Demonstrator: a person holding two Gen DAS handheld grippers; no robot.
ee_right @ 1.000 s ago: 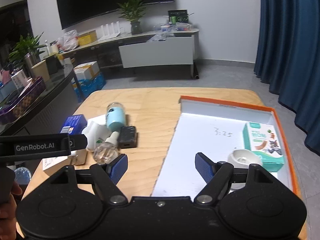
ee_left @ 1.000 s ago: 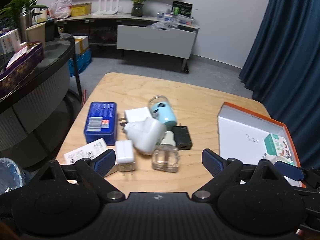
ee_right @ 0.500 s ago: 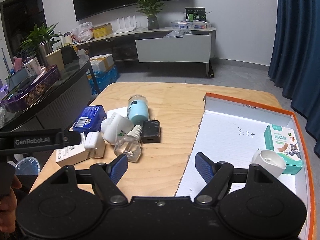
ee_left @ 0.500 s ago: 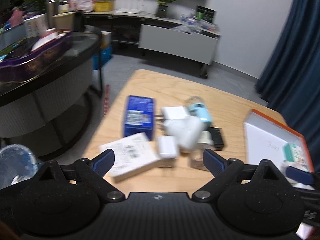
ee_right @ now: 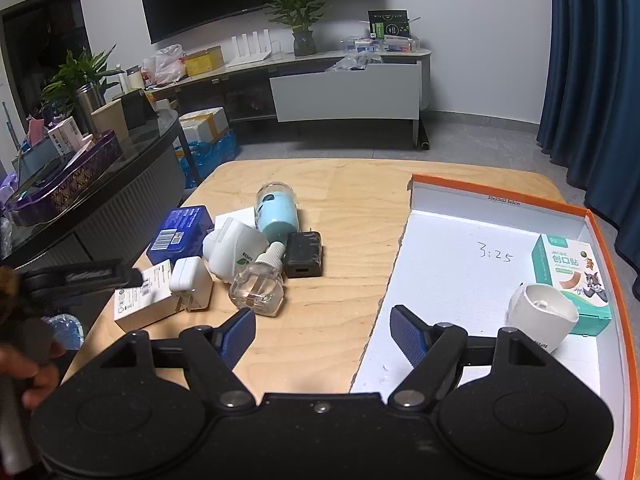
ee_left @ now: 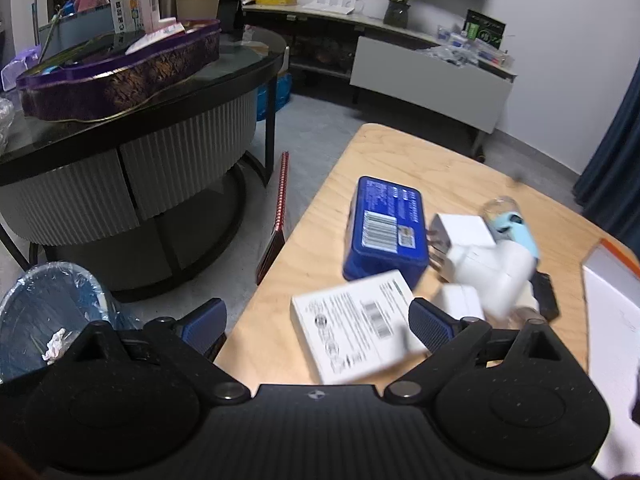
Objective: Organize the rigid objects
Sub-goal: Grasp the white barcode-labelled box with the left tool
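Left tongs (ee_left: 318, 322), jaws just widened and holding nothing, hang over the white box (ee_left: 354, 326) at the bench (ee_right: 352, 196) left edge. Right tongs (ee_right: 322, 334) are spread and empty. Two items, a white cup (ee_right: 540, 316) and green carton (ee_right: 572, 276), lie in the orange-rimmed tray (ee_right: 608, 248); roughly eight remain heaped beside it.

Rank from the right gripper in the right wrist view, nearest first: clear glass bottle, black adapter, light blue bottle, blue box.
From the right gripper:
1. Clear glass bottle, just beyond its left finger.
2. Black adapter, behind the bottle, toward the table's middle.
3. Light blue bottle, lying farther back.
4. Blue box, far left by the table edge. Close to the light blue bottle; that order is uncertain.
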